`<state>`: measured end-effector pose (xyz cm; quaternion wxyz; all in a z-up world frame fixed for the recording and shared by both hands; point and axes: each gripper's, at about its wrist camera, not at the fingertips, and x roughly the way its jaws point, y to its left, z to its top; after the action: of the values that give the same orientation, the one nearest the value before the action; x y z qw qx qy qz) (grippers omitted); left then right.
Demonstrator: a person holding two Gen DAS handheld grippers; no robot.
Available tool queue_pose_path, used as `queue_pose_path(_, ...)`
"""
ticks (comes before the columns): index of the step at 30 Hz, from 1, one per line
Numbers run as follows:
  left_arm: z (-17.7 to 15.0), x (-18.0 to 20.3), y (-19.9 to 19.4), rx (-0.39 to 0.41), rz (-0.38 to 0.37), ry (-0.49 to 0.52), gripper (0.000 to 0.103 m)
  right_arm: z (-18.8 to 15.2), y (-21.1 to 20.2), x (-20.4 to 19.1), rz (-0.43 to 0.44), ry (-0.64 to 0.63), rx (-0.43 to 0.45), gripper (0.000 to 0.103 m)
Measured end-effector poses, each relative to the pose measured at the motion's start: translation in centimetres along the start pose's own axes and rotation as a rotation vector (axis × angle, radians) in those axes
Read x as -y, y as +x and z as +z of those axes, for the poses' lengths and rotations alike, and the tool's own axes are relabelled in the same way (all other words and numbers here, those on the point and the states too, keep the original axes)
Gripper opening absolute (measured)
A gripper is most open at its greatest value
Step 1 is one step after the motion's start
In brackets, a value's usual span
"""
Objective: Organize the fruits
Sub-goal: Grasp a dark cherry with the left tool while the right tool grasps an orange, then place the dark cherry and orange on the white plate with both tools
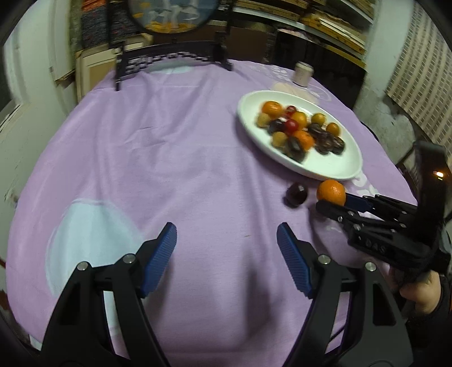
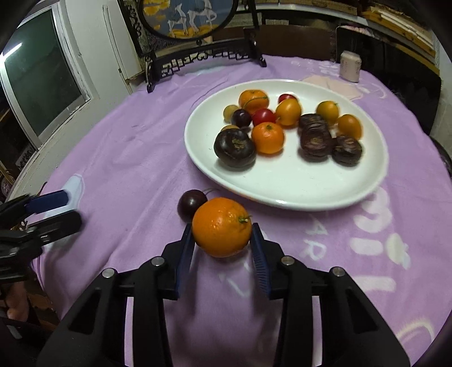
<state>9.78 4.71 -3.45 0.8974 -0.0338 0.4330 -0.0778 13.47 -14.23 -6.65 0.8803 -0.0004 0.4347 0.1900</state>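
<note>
A large orange (image 2: 221, 227) rests on the purple tablecloth just in front of the white plate (image 2: 282, 183). My right gripper (image 2: 221, 230) is shut on it, one blue pad on each side. A small dark round fruit (image 2: 192, 203) lies against the orange's far left. The plate holds several oranges, yellow and red small fruits and dark purple ones. In the left wrist view the same orange (image 1: 331, 192) sits in the right gripper (image 1: 333, 201) beside the dark fruit (image 1: 295, 194). My left gripper (image 1: 226, 230) hangs open over bare cloth, nothing between its fingers.
A round painted screen on a dark carved stand (image 2: 186, 17) stands at the table's far edge. A small pale jar (image 2: 350, 66) sits behind the plate. A window (image 2: 39, 79) is at the left. A hand (image 1: 421, 293) holds the right gripper's handle.
</note>
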Motion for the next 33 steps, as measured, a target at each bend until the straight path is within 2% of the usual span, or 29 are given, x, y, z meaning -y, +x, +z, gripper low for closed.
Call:
queue_pose_path(7, 1.0, 5.6, 3.7, -0.051, -0.043, 0.099, 0.075, -2.6, -3.7, 2.3, -0.061, 0.035, 0.039, 0.04)
queue_pose_path(13, 2.0, 8.9, 6.8, -0.084, -0.029, 0.139, 0.074, -4.1, -4.9, 4.9, -0.07, 0.093, 0.062, 0.04)
queue_pose_path(16, 2.5, 9.4, 8.6, -0.118, -0.023, 0.128, 0.064, -4.4, -5.1, 5.9, -0.062, 0.115, 0.071, 0.04)
queue_pose_path(18, 2.7, 9.6, 9.8, -0.146, -0.022, 0.111, 0.054, -4.5, -5.2, 6.3, -0.057, 0.125, 0.075, 0.04)
queue_pose_path(19, 2.9, 9.7, 9.9, -0.128, -0.008, 0.112, 0.054, -4.6, -5.3, 6.5, -0.056, 0.129, 0.077, 0.04)
queue_pose_path(20, 3.0, 9.9, 10.1, -0.125, -0.005, 0.117, 0.046, -4.6, -5.4, 6.7, -0.054, 0.133, 0.08, 0.04)
queue_pose_path(21, 3.1, 10.1, 10.2, -0.122, 0.007, 0.125, 0.033, -4.7, -5.5, 6.8, -0.054, 0.136, 0.082, 0.04)
queue_pose_path(26, 2.7, 10.6, 9.2, -0.126, -0.015, 0.132, 0.032, -4.8, -6.2, 7.1, -0.062, 0.148, 0.1, 0.04)
queue_pose_path(33, 2.4, 10.9, 4.9, -0.056, -0.069, 0.144, 0.032, -4.2, -6.1, 6.5, -0.057, 0.133, 0.098, 0.04)
